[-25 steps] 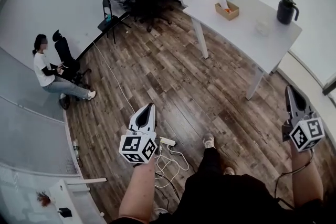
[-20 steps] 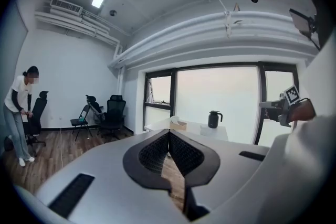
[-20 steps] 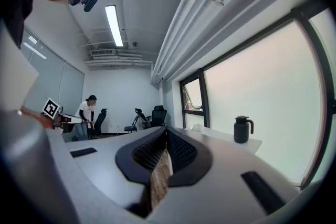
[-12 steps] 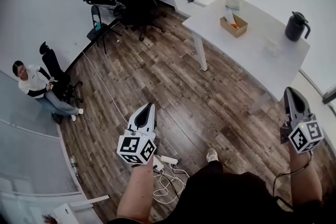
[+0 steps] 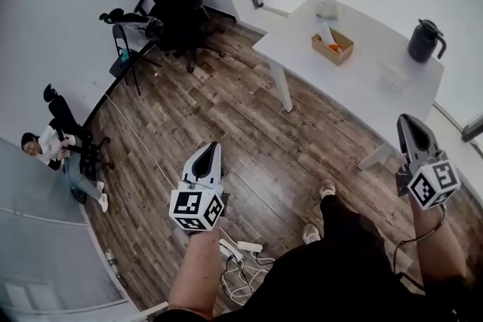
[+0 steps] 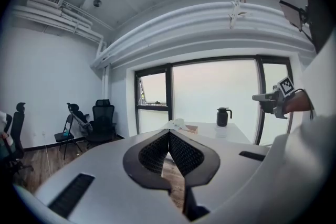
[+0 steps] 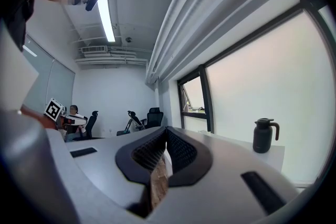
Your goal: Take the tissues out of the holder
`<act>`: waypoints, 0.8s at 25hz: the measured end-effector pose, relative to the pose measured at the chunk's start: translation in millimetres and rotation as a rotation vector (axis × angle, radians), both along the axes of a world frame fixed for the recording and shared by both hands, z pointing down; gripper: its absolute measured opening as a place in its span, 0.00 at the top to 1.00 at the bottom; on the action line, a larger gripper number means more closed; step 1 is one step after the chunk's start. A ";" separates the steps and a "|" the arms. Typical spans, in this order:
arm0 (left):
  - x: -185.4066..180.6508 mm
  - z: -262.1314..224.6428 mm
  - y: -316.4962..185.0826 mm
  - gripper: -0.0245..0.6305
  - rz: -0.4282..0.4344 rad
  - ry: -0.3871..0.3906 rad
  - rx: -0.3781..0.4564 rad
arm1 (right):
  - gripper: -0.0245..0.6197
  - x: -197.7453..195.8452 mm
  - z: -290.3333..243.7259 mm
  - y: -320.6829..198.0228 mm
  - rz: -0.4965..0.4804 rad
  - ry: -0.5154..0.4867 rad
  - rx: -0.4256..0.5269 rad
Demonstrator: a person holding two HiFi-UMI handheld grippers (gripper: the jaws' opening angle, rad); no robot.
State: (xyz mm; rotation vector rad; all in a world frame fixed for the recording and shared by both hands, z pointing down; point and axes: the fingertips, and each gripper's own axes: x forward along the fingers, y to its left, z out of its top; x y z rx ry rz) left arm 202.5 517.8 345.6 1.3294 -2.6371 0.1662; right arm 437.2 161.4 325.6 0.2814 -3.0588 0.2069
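Office with wooden floor, white worktop point(image 5: 362, 83) ahead.
On it the tissues point(image 5: 324, 30) stand in the holder point(image 5: 334, 49), ahead and well apart; right hand-held gripper point(image 5: 408, 123) looks nearer than left hand-held gripper point(image 5: 209, 151), both closed, empty.

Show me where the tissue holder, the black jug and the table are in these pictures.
holder point(image 5: 323, 51): head view, on the box's near wall.
jug point(image 5: 423, 44): head view, on its black body.
table point(image 5: 355, 83): head view, on the bare white top.

Floor point(image 5: 241, 124) open; table point(image 5: 355, 83) ahead (flask point(image 5: 425, 40) right)
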 end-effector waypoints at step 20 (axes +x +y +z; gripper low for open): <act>-218.2 -8.0 -145.4 0.95 -0.045 0.035 0.009 | 0.95 -241.9 31.2 -158.3 0.001 0.009 -0.071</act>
